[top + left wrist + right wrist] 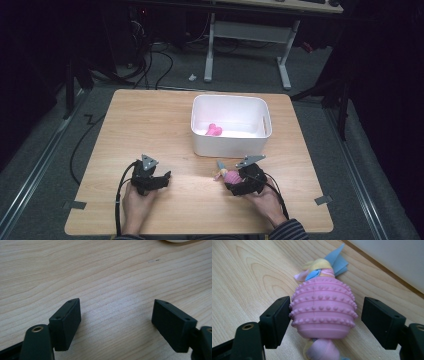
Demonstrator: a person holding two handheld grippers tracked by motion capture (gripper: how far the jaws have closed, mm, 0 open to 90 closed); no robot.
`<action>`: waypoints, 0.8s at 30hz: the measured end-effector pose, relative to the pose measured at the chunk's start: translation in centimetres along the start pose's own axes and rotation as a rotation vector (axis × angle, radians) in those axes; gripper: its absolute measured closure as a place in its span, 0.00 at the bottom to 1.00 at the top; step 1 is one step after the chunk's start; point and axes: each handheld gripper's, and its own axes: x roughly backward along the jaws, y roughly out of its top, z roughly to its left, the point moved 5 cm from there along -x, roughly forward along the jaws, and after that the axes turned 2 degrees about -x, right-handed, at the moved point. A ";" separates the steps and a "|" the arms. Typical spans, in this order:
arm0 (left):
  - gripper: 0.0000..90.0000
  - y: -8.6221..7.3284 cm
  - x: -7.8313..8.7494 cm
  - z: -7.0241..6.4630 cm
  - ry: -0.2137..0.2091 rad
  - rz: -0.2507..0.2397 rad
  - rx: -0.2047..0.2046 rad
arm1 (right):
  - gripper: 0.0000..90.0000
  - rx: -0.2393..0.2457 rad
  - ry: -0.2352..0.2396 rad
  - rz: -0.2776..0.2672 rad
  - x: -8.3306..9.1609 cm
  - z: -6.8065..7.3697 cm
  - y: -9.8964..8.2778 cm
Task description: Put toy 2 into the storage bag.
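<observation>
dark room behind, grey floor (45, 165) with cables (150, 65) and white desk legs (210, 50). wooden table (150, 120) in the middle, pale grain. white bin (231, 145) at the far centre-right of the table, with a small pink piece (214, 130) lying inside on its floor. left gripper (162, 177) near the front left, resting low over bare wood, jaws standing wide apart with nothing between. right gripper (231, 180) near the front right, just before the bin, jaws spread around a toy (323, 312) lying on the table: pink, knobbed, egg-shaped, with yellow, pink and blue cloth strips at both ends. left jaw touching or almost touching the toy's side, right jaw clear of it by a gap; no clamp on it.
</observation>
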 end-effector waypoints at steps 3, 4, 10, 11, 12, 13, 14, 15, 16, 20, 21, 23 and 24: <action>0.27 0.0 0.0 0.0 0.000 0.000 0.000 | 0.34 0.009 0.014 0.006 -0.1 0.2 -0.1; 0.27 0.0 0.0 0.0 0.000 0.000 0.000 | 0.36 0.010 0.021 0.013 -0.1 0.3 -0.2; 0.26 0.0 0.0 0.0 0.000 0.000 0.000 | 0.38 0.036 0.012 0.001 0.3 0.5 -0.5; 0.26 0.0 0.0 0.0 0.000 0.000 -0.001 | 0.38 0.035 0.011 -0.002 0.4 0.4 -0.6; 0.26 0.0 0.0 0.0 0.000 0.000 0.000 | 0.38 0.024 0.016 -0.019 0.7 0.4 -0.8; 0.26 0.0 0.0 0.0 0.000 0.000 0.000 | 0.38 0.018 0.022 -0.029 0.8 0.3 -0.8; 0.26 0.0 0.0 0.0 0.000 0.000 -0.001 | 0.38 0.013 0.028 -0.039 1.1 0.2 -0.9; 0.26 0.0 0.0 0.0 0.000 0.000 -0.001 | 0.38 0.009 0.032 -0.047 1.3 0.1 -0.9; 0.26 0.0 0.0 0.0 0.000 0.000 -0.001 | 0.38 0.004 0.035 -0.060 1.6 0.0 -0.9; 0.26 0.0 0.0 0.0 0.000 0.000 -0.001 | 0.38 -0.015 0.033 -0.104 2.9 -0.4 -1.1; 0.26 0.0 0.0 0.0 0.000 0.000 -0.001 | 0.38 -0.014 0.032 -0.110 3.2 -0.5 -1.2; 0.26 0.0 0.0 0.0 0.000 0.000 -0.001 | 0.38 -0.022 0.042 -0.124 3.7 -0.6 -1.3; 0.26 0.0 0.0 0.0 0.000 0.000 -0.001 | 0.38 -0.029 0.047 -0.125 4.1 -0.7 -1.4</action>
